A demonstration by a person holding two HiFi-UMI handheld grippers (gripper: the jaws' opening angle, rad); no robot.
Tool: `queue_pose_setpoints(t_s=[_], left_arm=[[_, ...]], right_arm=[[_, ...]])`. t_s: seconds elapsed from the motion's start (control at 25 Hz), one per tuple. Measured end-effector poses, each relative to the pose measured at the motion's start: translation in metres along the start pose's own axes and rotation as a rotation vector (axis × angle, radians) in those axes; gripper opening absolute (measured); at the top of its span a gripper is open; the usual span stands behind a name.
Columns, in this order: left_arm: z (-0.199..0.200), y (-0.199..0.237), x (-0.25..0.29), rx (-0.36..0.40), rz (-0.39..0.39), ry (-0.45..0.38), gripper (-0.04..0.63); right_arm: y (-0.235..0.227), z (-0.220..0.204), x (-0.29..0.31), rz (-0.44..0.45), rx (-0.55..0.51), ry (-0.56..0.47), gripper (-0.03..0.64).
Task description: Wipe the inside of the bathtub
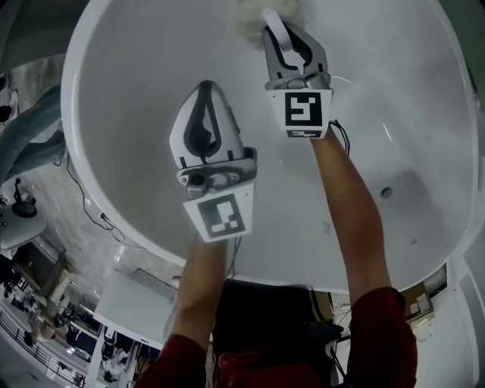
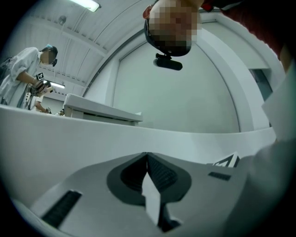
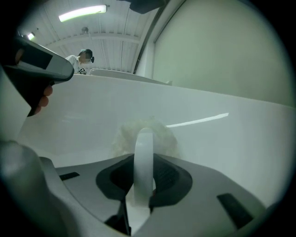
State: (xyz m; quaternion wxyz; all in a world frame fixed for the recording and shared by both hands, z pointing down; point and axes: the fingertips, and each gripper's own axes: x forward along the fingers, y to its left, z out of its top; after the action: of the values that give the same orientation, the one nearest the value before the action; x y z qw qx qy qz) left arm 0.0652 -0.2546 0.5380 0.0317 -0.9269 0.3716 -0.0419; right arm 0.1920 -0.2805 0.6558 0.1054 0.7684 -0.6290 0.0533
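Note:
Below me, the white bathtub [image 1: 129, 61] fills the head view. My right gripper [image 1: 271, 24] reaches to the far wall and is shut on the white loop handle [image 3: 144, 152] of a pale fluffy scrub pouf [image 3: 124, 138]. The pouf [image 1: 246, 21] rests against the tub wall [image 3: 222, 139], just beyond the jaws of the right gripper [image 3: 143, 183]. My left gripper [image 1: 205, 87] hovers over the tub's middle, nearer to me, and its jaws meet with nothing between them. In the left gripper view the left gripper [image 2: 147, 156] points at the tub wall [image 2: 69, 143].
The drain [image 1: 386, 192] lies in the tub floor at the right. The near rim [image 1: 98, 208] curves below my arms. Black cables [image 1: 91, 208] trail on the floor to the left, by someone's jeans [image 1: 30, 144]. Another person [image 2: 25, 76] stands beyond the tub.

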Motion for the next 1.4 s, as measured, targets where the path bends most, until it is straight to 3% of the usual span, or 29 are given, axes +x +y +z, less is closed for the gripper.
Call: queue_pose_setpoints(t_s=[0.32, 0.6, 0.76, 1.04, 1.4], left_arm=[[-0.048, -0.010, 0.005, -0.025, 0.016, 0.051, 0.017], [-0.065, -0.017, 0.027, -0.020, -0.002, 0.072, 0.017], [-0.082, -0.022, 0.032, -0.025, -0.002, 0.093, 0.017], [-0.103, -0.031, 0.029, -0.020, -0.011, 0.105, 0.017], [-0.102, -0.033, 0.029, -0.030, -0.019, 0.111, 0.017]], right_arm=[[-0.005, -0.068, -0.012, -0.004, 0.019, 0.039, 0.092], [-0.012, -0.093, -0.008, -0.009, 0.009, 0.036, 0.092], [-0.013, -0.130, -0.018, -0.031, 0.040, 0.077, 0.092], [-0.011, -0.206, -0.042, -0.061, 0.081, 0.211, 0.092], [0.004, -0.309, -0.074, -0.007, 0.145, 0.540, 0.092]])
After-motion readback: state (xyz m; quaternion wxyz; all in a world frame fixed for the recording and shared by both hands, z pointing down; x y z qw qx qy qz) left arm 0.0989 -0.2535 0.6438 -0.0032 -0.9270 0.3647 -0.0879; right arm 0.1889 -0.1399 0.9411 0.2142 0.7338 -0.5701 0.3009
